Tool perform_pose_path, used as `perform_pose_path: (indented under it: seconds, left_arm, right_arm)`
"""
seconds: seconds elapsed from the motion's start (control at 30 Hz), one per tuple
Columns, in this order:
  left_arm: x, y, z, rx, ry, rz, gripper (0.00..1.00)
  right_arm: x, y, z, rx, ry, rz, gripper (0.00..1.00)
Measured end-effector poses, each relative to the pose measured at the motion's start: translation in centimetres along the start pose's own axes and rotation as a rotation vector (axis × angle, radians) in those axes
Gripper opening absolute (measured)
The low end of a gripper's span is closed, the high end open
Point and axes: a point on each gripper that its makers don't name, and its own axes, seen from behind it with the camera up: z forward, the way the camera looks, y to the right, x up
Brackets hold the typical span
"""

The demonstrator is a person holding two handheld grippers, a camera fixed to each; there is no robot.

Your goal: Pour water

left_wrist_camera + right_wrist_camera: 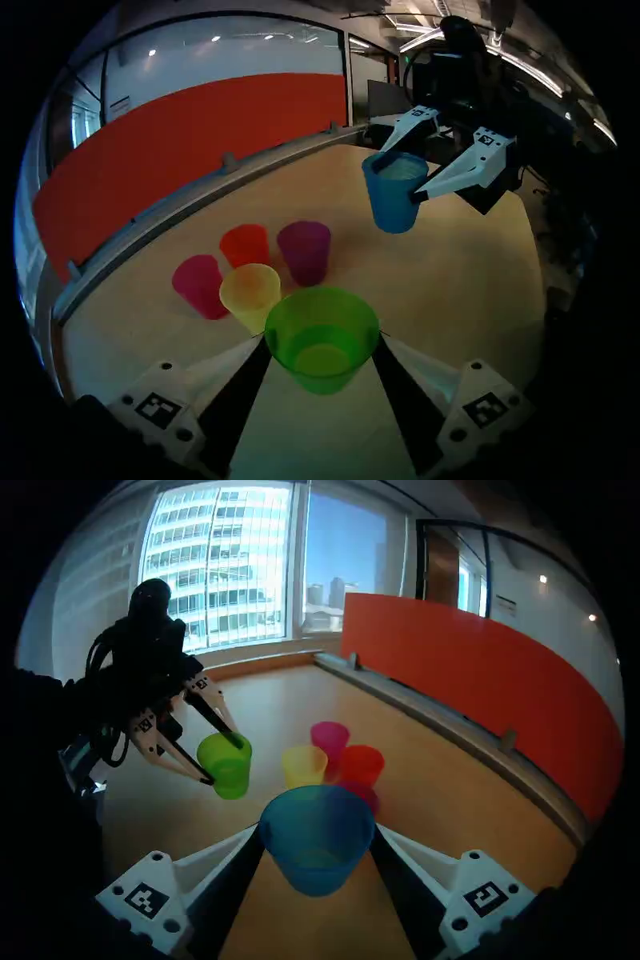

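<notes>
**Both claws hold cups over the table**

Left gripper view: we see the left gripper (322,346) clamped on the green cup (322,368), which is upright above the table (456,272). Just beyond it the yellow cup (250,294), pink cup (198,284), red cup (246,244) and purple cup (304,250) stand clustered. Farther off, the right gripper (398,174) pinches the blue cup (392,204), lifted off the table.

Right gripper view: we see the blue cup between its own fingers and the green cup held at left, near the cluster. We cannot tell the water level.

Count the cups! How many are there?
6. The left gripper holds the green cup, the right gripper holds the blue cup. The pink cup, red cup, yellow cup and purple cup stand clustered on the table. None looks hidden.
</notes>
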Motion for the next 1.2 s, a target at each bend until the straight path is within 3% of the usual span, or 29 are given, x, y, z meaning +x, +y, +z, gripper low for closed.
perform_pose_path:
  seconds: [0.7, 1.2]
  left_arm:
    - [-3.1, 0.7, 2.2, -0.033, -0.038, -0.049, 0.86]
    - [-4.2, 0.9, 3.0, -0.048, -0.040, -0.063, 0.86]
  right_arm:
    - [-5.3, -1.8, 3.0, 0.031, -0.072, 0.004, 0.93]
    - [-7.3, -2.7, 3.8, 0.044, -0.097, 0.027, 0.93]
